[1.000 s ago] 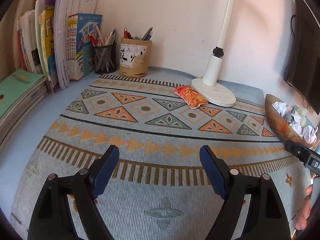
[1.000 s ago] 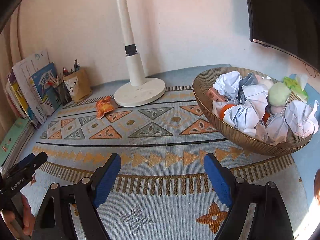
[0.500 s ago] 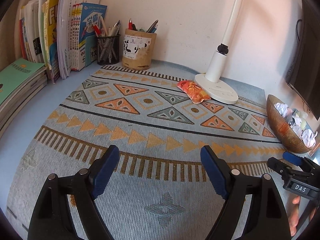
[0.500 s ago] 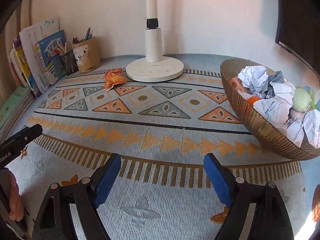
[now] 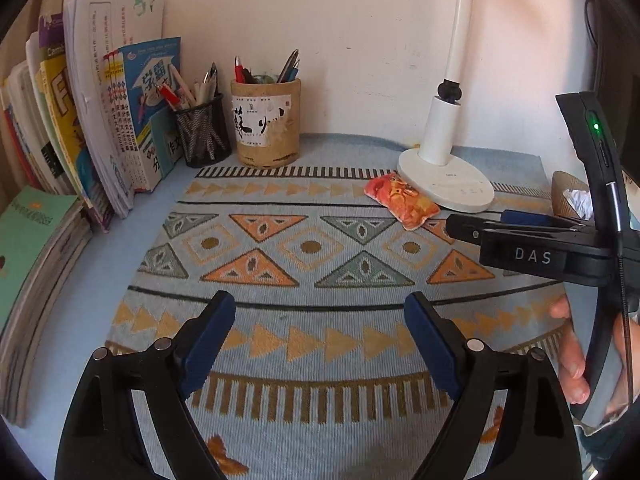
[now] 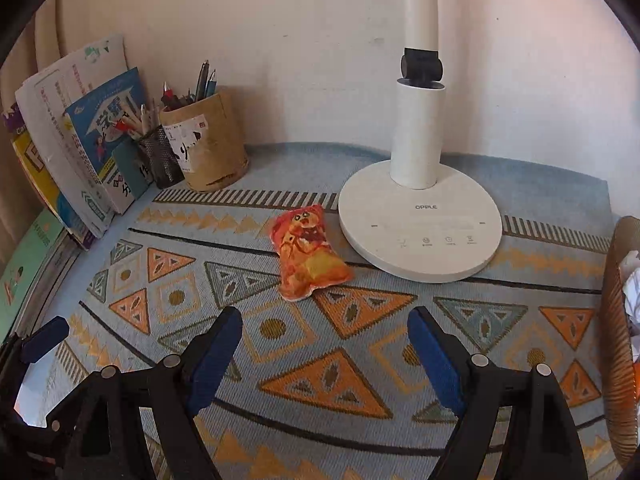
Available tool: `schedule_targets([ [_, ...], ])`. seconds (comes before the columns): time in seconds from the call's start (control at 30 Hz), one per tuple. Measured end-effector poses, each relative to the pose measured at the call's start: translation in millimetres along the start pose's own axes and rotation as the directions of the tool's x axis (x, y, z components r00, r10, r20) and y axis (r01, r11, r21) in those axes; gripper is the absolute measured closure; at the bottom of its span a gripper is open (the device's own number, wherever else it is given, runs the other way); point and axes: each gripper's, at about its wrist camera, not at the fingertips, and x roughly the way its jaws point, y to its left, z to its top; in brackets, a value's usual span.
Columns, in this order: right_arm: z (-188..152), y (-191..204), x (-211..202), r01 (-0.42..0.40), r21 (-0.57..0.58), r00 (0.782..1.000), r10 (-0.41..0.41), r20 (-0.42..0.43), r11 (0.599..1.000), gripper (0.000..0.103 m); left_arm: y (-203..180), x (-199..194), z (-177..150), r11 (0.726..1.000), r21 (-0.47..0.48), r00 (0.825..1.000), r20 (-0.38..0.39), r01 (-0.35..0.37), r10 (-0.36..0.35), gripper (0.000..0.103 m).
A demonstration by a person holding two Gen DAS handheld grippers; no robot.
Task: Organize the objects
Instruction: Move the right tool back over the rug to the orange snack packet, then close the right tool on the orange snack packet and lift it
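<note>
An orange snack packet (image 6: 306, 254) lies flat on the patterned mat next to the white lamp base (image 6: 420, 224); it also shows in the left wrist view (image 5: 402, 200). My right gripper (image 6: 324, 344) is open and empty, a short way in front of the packet. In the left wrist view it (image 5: 476, 226) reaches in from the right, close to the packet. My left gripper (image 5: 318, 334) is open and empty over the mat's front part. One of its fingers (image 6: 44, 338) shows at the left edge of the right wrist view.
A woven bowl (image 6: 618, 344) with crumpled paper stands at the right. A bamboo pen holder (image 5: 266, 122) and a black mesh pen cup (image 5: 202, 132) stand at the back wall. Upright books (image 5: 112, 120) and stacked books (image 5: 32, 264) fill the left. A dark monitor (image 5: 618, 80) is at the far right.
My right gripper has swung left, away from the bowl and toward the snack packet, which is now much closer. My left gripper has moved forward slightly. Both stay open.
</note>
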Motion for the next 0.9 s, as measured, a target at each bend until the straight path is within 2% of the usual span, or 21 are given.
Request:
schedule_targets([
  [0.1,9,-2,21,-0.027,0.04,0.999,0.028,-0.029,0.999,0.019,17,33,11,0.999,-0.048,1.0,-0.007,-0.023,0.022,0.017],
  [0.17,12,-1,32,-0.004,0.027,0.999,0.005,-0.037,1.0,0.019,34,50,8,0.99,-0.14,0.999,-0.037,0.021,-0.026,0.017],
  [0.23,16,-1,46,-0.011,0.023,0.998,0.012,-0.059,1.0,0.019,44,59,8,0.978,-0.198,0.989,-0.114,0.067,-0.091,0.018],
  [0.27,18,-2,52,-0.025,0.03,0.997,0.027,-0.069,0.999,0.019,48,57,8,0.97,-0.223,0.988,-0.1,0.091,-0.116,0.017],
  [0.33,23,0,61,-0.022,0.037,0.996,0.025,-0.085,0.999,0.019,52,53,6,0.967,-0.245,0.991,-0.087,0.076,-0.1,0.017],
  [0.4,29,3,66,-0.049,0.038,0.995,0.052,-0.081,0.998,0.019,48,51,6,0.971,-0.229,0.992,-0.086,0.068,-0.089,0.017],
  [0.47,32,11,71,-0.033,0.011,0.996,0.034,-0.08,0.999,0.024,42,51,6,0.977,-0.203,0.993,-0.083,0.062,-0.081,0.017],
  [0.57,31,24,73,0.049,-0.053,0.996,-0.052,-0.068,0.997,0.043,31,48,6,0.988,-0.149,0.996,-0.074,0.045,-0.056,0.017],
  [0.6,29,26,72,0.058,-0.067,0.996,-0.062,-0.06,0.996,0.054,27,45,6,0.991,-0.129,0.997,-0.066,0.038,-0.047,0.017],
  [0.77,21,26,60,0.039,-0.066,0.998,-0.041,-0.038,0.997,0.056,5,31,2,0.998,0.012,0.998,0.012,-0.06,0.06,0.017],
  [0.9,-2,20,38,0.028,-0.031,0.998,-0.03,-0.055,0.999,0.056,-2,26,1,0.996,0.06,0.998,0.028,-0.063,0.061,0.017],
])
